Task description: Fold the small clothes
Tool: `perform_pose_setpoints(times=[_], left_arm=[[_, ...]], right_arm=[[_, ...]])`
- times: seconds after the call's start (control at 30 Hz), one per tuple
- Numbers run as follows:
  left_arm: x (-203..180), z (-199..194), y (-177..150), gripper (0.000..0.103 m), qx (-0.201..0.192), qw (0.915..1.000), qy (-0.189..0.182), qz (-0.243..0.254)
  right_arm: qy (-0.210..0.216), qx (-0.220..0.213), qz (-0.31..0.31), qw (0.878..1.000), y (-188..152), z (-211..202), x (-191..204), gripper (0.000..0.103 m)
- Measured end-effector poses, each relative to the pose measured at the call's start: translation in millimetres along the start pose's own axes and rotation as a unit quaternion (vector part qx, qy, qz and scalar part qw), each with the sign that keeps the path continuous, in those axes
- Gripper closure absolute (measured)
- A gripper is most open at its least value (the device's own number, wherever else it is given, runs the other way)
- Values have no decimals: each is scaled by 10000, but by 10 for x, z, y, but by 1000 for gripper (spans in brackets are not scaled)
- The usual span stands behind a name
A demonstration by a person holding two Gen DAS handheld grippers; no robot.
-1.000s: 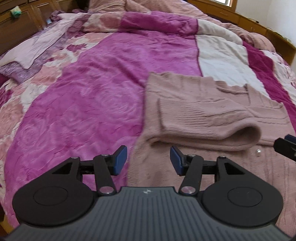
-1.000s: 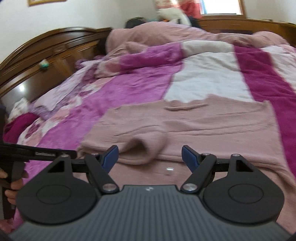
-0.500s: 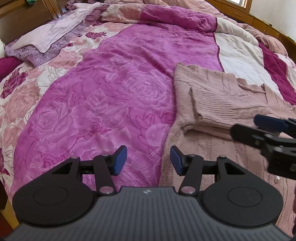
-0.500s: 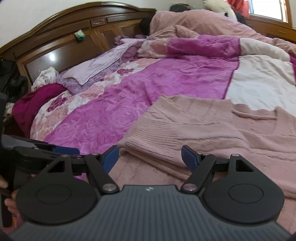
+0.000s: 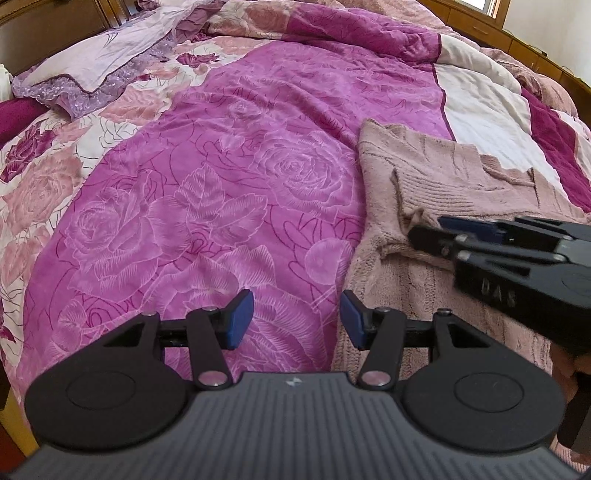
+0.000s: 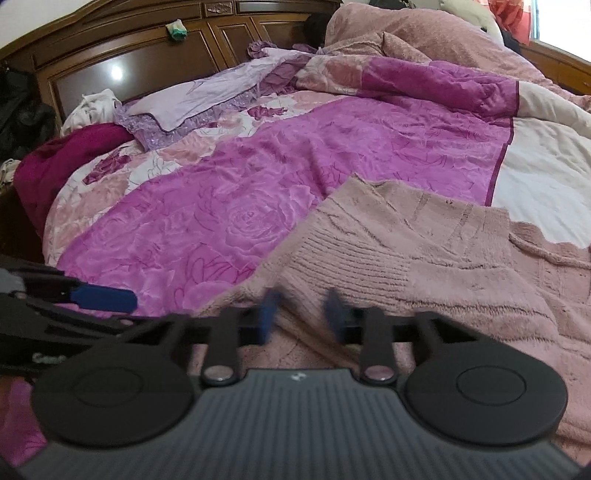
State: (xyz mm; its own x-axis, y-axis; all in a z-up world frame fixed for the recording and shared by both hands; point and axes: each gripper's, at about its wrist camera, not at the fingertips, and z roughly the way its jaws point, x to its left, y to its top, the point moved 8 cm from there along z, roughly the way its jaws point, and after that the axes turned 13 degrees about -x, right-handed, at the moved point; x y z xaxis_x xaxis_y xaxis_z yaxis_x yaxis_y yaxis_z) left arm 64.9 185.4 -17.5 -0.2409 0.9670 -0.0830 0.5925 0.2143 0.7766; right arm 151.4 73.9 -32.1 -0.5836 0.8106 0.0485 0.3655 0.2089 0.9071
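A dusty-pink knitted sweater [image 5: 424,173] [image 6: 461,236] lies flat on the bed, with one sleeve [image 6: 351,258] folded across its body. My right gripper [image 6: 299,314] sits at the ribbed cuff end of that sleeve. Its jaws are closing and look blurred, with the cuff between them. In the left wrist view the right gripper [image 5: 428,230] reaches in from the right, and the knit puckers at its tips. My left gripper [image 5: 297,319] is open and holds nothing. It hovers over the quilt at the sweater's left edge, and also shows in the right wrist view as the left gripper [image 6: 103,299].
A magenta rose-patterned quilt [image 5: 240,166] covers the bed. A lilac pillow [image 6: 207,99] and a dark red cloth [image 6: 62,155] lie near the wooden headboard [image 6: 147,48]. A bunched pink blanket [image 6: 424,33] is piled at the far end.
The right gripper has moved left along the folded sleeve to its cuff, and its jaws have gone from wide open to closing on the knit. The left gripper has shifted slightly left.
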Motion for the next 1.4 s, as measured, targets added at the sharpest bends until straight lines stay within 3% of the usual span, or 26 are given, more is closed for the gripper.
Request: perform_pose_setpoints(times=[0.27, 0.43, 0.57, 0.9, 1.07, 1.23, 1.33, 1.4], left_arm=[[-40, -44, 57, 43, -82, 10000, -35, 31], [-160, -62, 132, 43, -163, 9997, -125, 118], [-289, -53, 163, 43, -179, 9994, -189, 227], [-618, -50, 223, 43, -221, 9977, -377, 520], [-739, -32, 259, 43, -233, 9969, -458, 594], [-820, -13, 292, 43, -252, 9960, -496, 697], [-851, 7, 308, 43, -246, 9958, -490, 739], [-856, 14, 314, 43, -247, 9958, -502, 730]], right_arm=[[-521, -868, 399, 9941, 420, -487, -421, 92], [-1094, -1364, 722, 9819, 605, -963, -924, 92], [-1581, -1568, 922, 9705, 562, -1305, -1311, 92], [-2691, -1331, 1550, 9412, -54, -1748, -2110, 92], [-2968, -919, 1800, 9333, -413, -1788, -2353, 91], [-2947, -665, 2082, 9302, -593, -1923, -2445, 89], [-3057, -778, 2094, 9256, -560, -2058, -2450, 79], [-3107, -929, 2015, 9243, -493, -2133, -2453, 66]])
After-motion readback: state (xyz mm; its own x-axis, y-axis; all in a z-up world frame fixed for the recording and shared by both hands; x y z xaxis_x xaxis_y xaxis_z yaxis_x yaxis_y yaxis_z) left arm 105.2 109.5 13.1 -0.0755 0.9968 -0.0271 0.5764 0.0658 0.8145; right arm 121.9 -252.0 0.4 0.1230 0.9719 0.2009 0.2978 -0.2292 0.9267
